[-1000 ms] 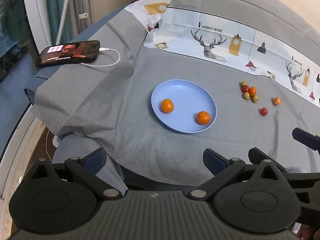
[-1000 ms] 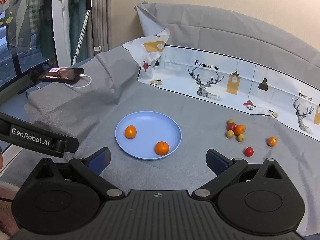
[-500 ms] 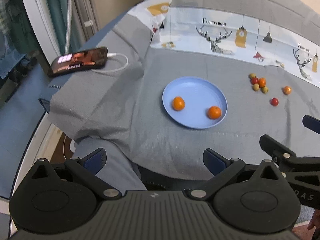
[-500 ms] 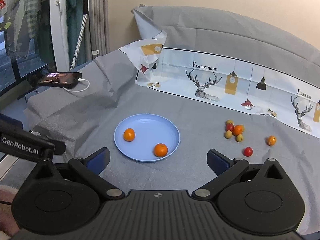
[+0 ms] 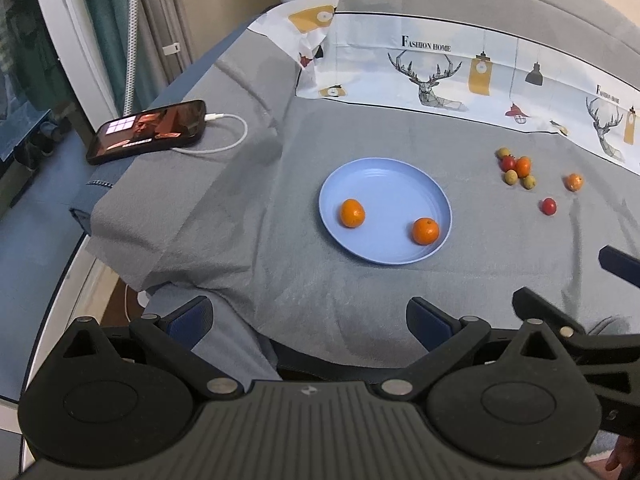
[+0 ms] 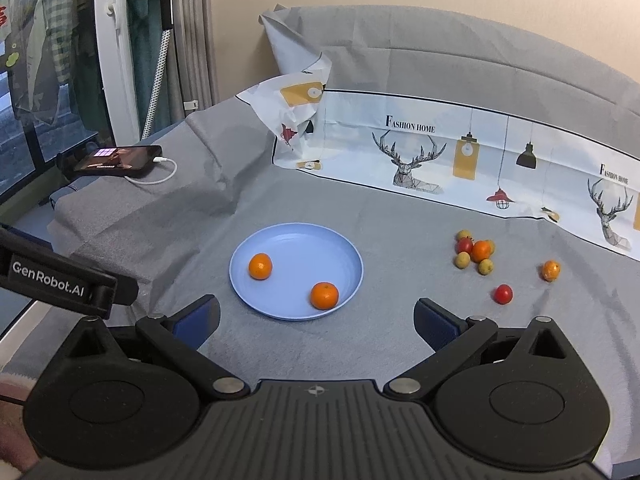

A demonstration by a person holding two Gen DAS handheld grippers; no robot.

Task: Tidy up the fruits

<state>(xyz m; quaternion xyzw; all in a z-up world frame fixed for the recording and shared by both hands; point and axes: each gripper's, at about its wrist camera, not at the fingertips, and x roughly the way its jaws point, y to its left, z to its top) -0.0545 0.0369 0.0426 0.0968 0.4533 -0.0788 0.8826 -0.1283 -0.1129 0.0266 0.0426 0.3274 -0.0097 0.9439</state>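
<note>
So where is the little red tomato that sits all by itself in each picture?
Left wrist view: the lone red tomato lies right of centre, alone on the grey cloth.
Right wrist view: it lies lower right, above the right finger.
Shared landmark: the blue plate, to its left in both.

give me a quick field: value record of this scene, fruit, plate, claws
surface: grey cloth with a printed sheet at the back
plate: blue plate, near the middle
on plate: two oranges, one left, one front right
off plate: cluster of small red, orange and yellow-green fruits right of the plate; a lone red fruit and a lone orange fruit further right
phone: phone at far left, cable plugged in, screen lit
left claw: left claw, open, empty
right claw: right claw, open, empty
</note>
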